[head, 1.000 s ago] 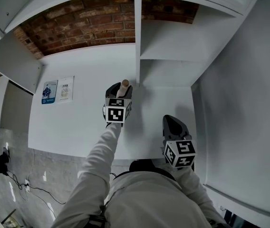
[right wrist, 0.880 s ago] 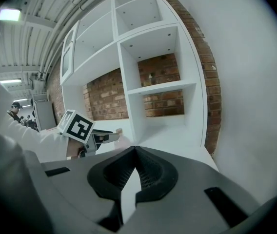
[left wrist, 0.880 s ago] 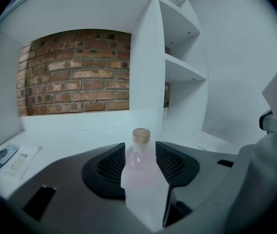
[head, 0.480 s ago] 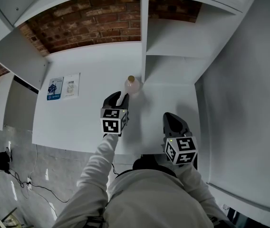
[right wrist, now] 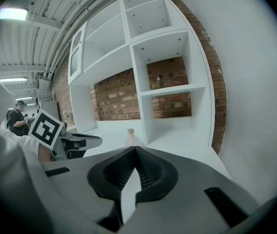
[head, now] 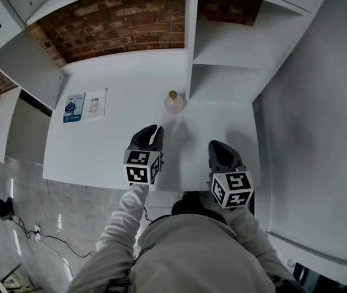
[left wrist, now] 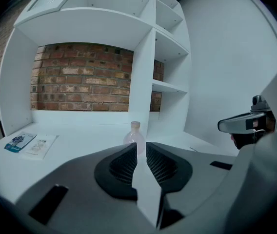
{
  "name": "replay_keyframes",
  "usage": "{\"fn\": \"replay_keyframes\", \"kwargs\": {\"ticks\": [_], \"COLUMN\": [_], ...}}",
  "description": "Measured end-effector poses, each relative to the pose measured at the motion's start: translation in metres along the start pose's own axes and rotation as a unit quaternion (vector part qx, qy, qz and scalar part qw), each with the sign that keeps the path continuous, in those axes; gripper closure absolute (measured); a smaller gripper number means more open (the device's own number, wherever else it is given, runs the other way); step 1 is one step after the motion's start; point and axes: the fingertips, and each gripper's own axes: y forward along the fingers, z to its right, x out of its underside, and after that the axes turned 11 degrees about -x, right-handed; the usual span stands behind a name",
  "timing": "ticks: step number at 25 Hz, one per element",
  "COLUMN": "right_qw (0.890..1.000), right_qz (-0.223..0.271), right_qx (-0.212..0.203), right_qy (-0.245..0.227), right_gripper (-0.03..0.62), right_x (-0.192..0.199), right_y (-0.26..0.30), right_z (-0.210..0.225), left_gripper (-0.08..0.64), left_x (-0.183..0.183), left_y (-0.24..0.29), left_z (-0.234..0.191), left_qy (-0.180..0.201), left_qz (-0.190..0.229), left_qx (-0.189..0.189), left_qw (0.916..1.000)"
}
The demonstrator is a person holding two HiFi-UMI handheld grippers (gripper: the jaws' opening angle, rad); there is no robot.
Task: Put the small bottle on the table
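Note:
The small clear bottle [head: 173,102] with a tan cap stands upright on the white table [head: 112,157], close to the shelf unit's upright panel. My left gripper [head: 151,130] hovers well short of the bottle, nearer the table's front edge. Its jaws are closing, a narrow gap still shows, and nothing is between them. In the left gripper view the bottle [left wrist: 135,134] stands beyond the left gripper [left wrist: 141,144]. My right gripper [head: 217,146] rests to the right, shut and empty. From the right gripper view, the bottle [right wrist: 130,138] shows just above the right gripper [right wrist: 135,148].
Two leaflets [head: 85,105] lie at the table's left. A white shelf unit [head: 190,41] with a brick back stands behind the bottle, and a white wall [head: 308,133] closes the right side. A person [right wrist: 17,116] stands far off.
The left gripper let go of the bottle and drew back toward the front edge, its jaws narrowing. The bottle stays standing on the table. The right gripper barely moved.

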Motion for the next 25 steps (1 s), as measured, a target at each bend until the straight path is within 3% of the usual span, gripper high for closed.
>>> {"fn": "replay_keyframes", "kwargs": {"ticks": [8,25], "right_qw": [1.000,0.999], "right_qz": [0.002,0.002], "right_qx": [-0.009,-0.015], "right_qy": [-0.004,-0.029], "right_gripper": [0.565,0.565], "right_x": [0.001,-0.001], "right_y": [0.000,-0.010], "right_z": [-0.015,-0.032], "left_gripper": [0.528,0.533], "left_x": [-0.006,0.004], "left_y": [-0.030,-0.081], "left_z": [-0.005,-0.019], "left_qy": [-0.006,-0.017], "left_qz": [0.015,0.019], "left_qx": [0.004,-0.015], "left_qw": [0.9999,0.9996]}}
